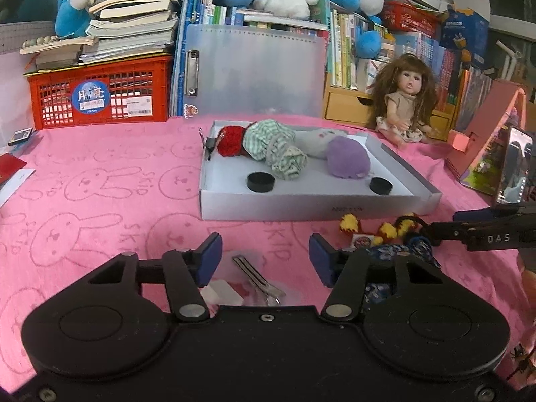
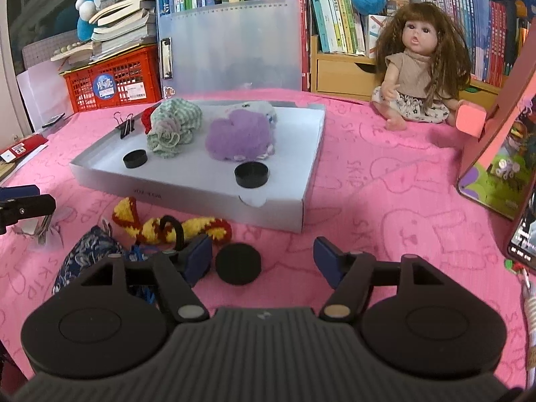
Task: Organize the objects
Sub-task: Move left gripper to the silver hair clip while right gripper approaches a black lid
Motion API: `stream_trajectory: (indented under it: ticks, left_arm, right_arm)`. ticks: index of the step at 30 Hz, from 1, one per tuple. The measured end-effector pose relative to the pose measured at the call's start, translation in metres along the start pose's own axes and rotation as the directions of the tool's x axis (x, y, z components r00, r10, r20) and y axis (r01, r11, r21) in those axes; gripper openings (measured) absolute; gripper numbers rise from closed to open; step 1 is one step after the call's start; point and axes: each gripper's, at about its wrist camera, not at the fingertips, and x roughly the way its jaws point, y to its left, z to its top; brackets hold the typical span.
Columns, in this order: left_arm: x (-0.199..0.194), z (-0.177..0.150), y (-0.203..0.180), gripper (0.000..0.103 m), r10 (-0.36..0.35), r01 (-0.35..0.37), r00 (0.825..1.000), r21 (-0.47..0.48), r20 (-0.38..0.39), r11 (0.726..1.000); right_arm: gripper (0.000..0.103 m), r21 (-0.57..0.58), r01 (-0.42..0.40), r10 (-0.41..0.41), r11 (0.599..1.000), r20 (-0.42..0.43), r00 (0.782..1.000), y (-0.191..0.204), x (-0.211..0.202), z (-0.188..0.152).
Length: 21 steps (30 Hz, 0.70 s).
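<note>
— What lies on the worktop [image 2: 385, 201], biggest first?

— The white tray [image 2: 187, 181] at twelve o'clock (soft toys inside, plus two black discs), then the yellow-red knitted band [image 2: 201, 226] before it.

— And the tongs?

— Right tongs [image 2: 263, 256] stand apart, a black puck [image 2: 238, 263] between them, untouched. Left tongs [image 1: 265, 256] stand apart over a metal hair clip [image 1: 258, 279], not pressing it.
</note>
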Motion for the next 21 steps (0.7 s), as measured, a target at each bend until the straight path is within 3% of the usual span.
stream_trajectory:
  ticks: [18, 21]
  left_arm:
    - [0.004, -0.013, -0.007, 0.044, 0.01, -0.01, 0.999, -0.015, -0.044, 1.0]
    - [0.004, -0.013, -0.007, 0.042, 0.02, -0.02, 0.999, -0.012, -0.041, 1.0]
  right_arm:
    - [0.079, -0.065, -0.005, 0.005, 0.998, 0.012, 1.0, 0.011, -0.003, -0.009]
    - [0.075, -0.074, 0.021, -0.019, 0.997, 0.033, 0.999, 0.012, -0.005, -0.01]
